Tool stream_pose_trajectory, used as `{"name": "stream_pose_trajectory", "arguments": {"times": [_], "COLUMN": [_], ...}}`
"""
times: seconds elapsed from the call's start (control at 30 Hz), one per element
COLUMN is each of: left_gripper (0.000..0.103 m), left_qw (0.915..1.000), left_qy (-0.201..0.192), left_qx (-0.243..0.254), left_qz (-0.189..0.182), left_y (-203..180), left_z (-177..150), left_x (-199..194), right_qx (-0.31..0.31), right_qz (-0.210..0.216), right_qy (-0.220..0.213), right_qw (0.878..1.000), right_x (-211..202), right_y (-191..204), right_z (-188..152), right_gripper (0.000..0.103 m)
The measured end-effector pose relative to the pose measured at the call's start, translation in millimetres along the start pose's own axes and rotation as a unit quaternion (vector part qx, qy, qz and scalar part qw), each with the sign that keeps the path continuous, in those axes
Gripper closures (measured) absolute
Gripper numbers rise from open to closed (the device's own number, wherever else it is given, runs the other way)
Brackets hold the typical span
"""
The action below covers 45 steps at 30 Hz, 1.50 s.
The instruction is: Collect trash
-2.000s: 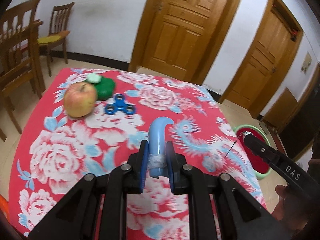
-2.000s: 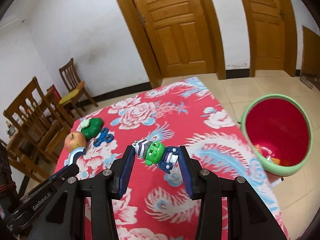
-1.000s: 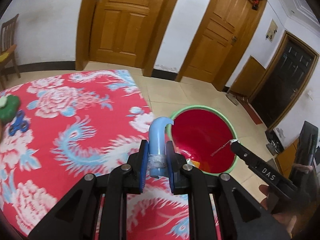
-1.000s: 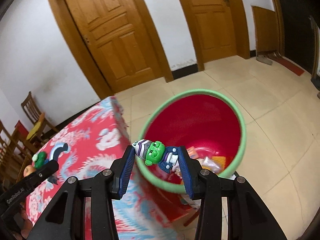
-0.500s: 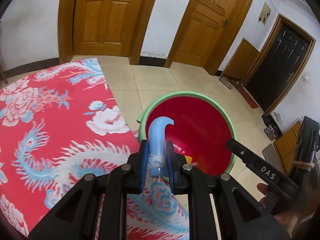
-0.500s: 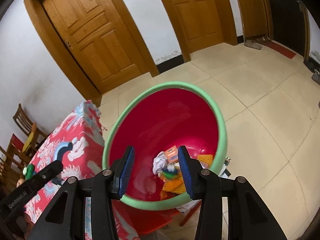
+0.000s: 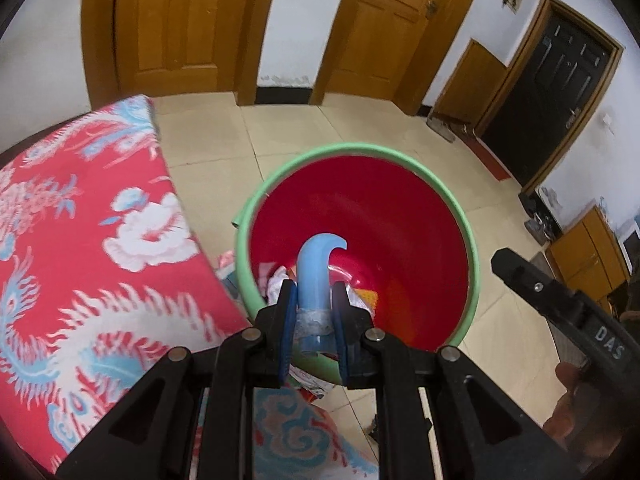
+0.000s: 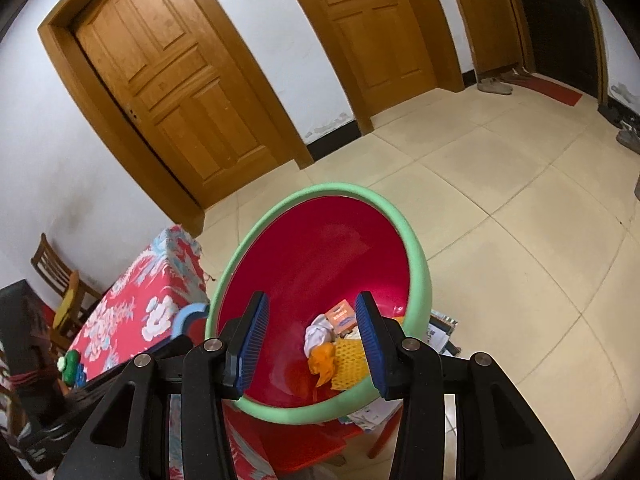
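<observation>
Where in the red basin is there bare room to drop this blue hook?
The red basin's far wall and left side are bare. Its near right bottom is crowded: white rag, orange scrap, yellow mesh, small box. The blue hook hangs over it.

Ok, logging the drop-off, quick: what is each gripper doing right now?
Left gripper: shut on the blue hook, above the red bin.
Right gripper: open, nothing between its pads, over the same bin.

1. Basin (image 7: 472, 240): glossy red plastic, matt green rim.
2. Blue hook (image 7: 316, 268): smooth plastic.
3. Tablecloth (image 7: 100, 240): printed cloth.
4. Doors (image 8: 168, 80): varnished wood.
5. Floor (image 8: 500, 208): smooth tiles.
</observation>
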<state>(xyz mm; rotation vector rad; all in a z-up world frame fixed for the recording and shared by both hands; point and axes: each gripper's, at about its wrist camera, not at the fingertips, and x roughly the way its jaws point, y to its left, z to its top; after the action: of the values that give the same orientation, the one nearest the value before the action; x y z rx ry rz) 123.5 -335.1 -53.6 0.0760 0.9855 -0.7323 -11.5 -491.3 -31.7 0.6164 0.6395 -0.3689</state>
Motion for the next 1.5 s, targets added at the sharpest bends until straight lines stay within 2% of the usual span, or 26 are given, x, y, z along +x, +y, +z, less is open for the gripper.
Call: {"name": "stream_pose_trajectory", "arguments": {"times": [0.1, 0.13, 0.17, 0.33, 0.53, 0.63, 0.7, 0.83, 1.0, 1.27, 1.5], "left_gripper": [0.086, 0.082, 0.074, 0.058, 0.058, 0.057, 0.056, 0.05, 0.048, 0.036, 0.035], "left_qw": [0.9999, 0.9998, 0.9998, 0.9999, 0.9998, 0.9994, 0.9989, 0.9969, 0.9925, 0.9844, 0.9741], "left_qy": [0.013, 0.018, 0.02, 0.01, -0.006, -0.013, -0.016, -0.029, -0.051, -0.084, -0.109], "left_qx": [0.004, 0.006, 0.006, 0.005, -0.011, -0.023, -0.03, -0.049, -0.072, -0.095, -0.12], "left_qz": [-0.003, -0.004, -0.001, 0.011, 0.014, 0.021, 0.031, 0.053, 0.084, 0.122, 0.157], "left_y": [-3.9, -4.8, -5.7, -7.2, -1.4, 7.6, 12.3, 27.3, 49.6, 80.9, 105.6], "left_z": [-0.3, -0.5, -0.9, -1.8, -6.1, -8.8, -12.3, -19.7, -29.8, -46.3, -65.3], "left_x": [6.1, 7.3, 8.0, 3.0, -16.6, -28.7, -36.9, -57.9, -85.7, -128.2, -163.6], "right_qx": [0.002, 0.003, 0.005, 0.006, -0.002, -0.011, -0.018, -0.039, -0.062, -0.104, -0.141], "right_qz": [-0.005, -0.005, -0.005, -0.003, -0.006, -0.002, 0.004, 0.013, 0.023, 0.042, 0.05], "right_qy": [-0.003, -0.004, -0.004, -0.005, -0.007, -0.004, -0.006, -0.007, -0.004, -0.003, -0.006], "right_qw": [1.0, 1.0, 1.0, 1.0, 1.0, 1.0, 1.0, 0.999, 0.998, 0.994, 0.989], "right_x": [-1.0, -0.9, -0.7, -3.6, -10.2, -13.8, -17.1, -23.4, -28.3, -40.7, -51.3], "right_y": [-1.5, -1.4, -2.0, -1.9, 3.4, 11.9, 18.0, 36.1, 58.8, 95.2, 126.4], "right_z": [-0.5, -0.2, 0.1, -0.8, -2.0, -4.4, -6.9, -15.5, -27.5, -49.6, -67.4], "right_gripper": [0.057, 0.057, 0.057, 0.057, 0.056, 0.047, 0.045, 0.033, 0.032, 0.03, 0.03]}}
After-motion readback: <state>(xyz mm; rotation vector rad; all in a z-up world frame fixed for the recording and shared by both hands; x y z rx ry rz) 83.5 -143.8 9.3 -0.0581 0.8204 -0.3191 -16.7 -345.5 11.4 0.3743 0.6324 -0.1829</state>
